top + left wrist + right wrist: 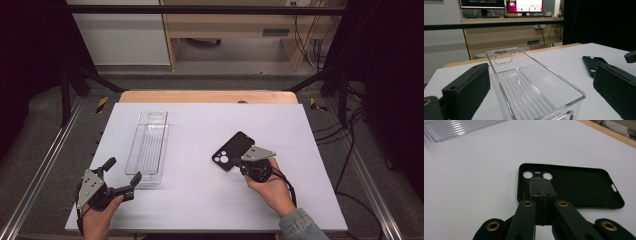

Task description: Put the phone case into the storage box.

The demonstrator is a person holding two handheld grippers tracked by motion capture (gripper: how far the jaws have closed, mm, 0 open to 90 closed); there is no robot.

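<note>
We are looking down on a white table (pixel 200 200) where a clear plastic bin (pixel 148 146) is lying lengthwise toward the far edge, left of centre. The bin is long and narrow with a ribbed floor and a handle cutout in its far end wall, and nothing is sitting inside it; in the left gripper view we are seeing straight through its walls to the bare ribs.

We are holding the left gripper (pixel 122 176) just at the near end of the bin, its jaws standing wide apart. In the left gripper view the bin's near end is lying between the two black pads (pixel 471 87), with a gap on each side, so nothing is being gripped there.

To the right, well apart from the bin, a black phone case (pixel 233 150) is lying on the table with its hollow side up and its camera holes toward us. We are holding the right gripper (pixel 239 161) with its jaws pressed fully together, and in the right gripper view their tips are sitting over the camera-hole end of the case (pixel 574 185). Whether they are pinching its rim or only resting on it, we cannot tell.
</note>
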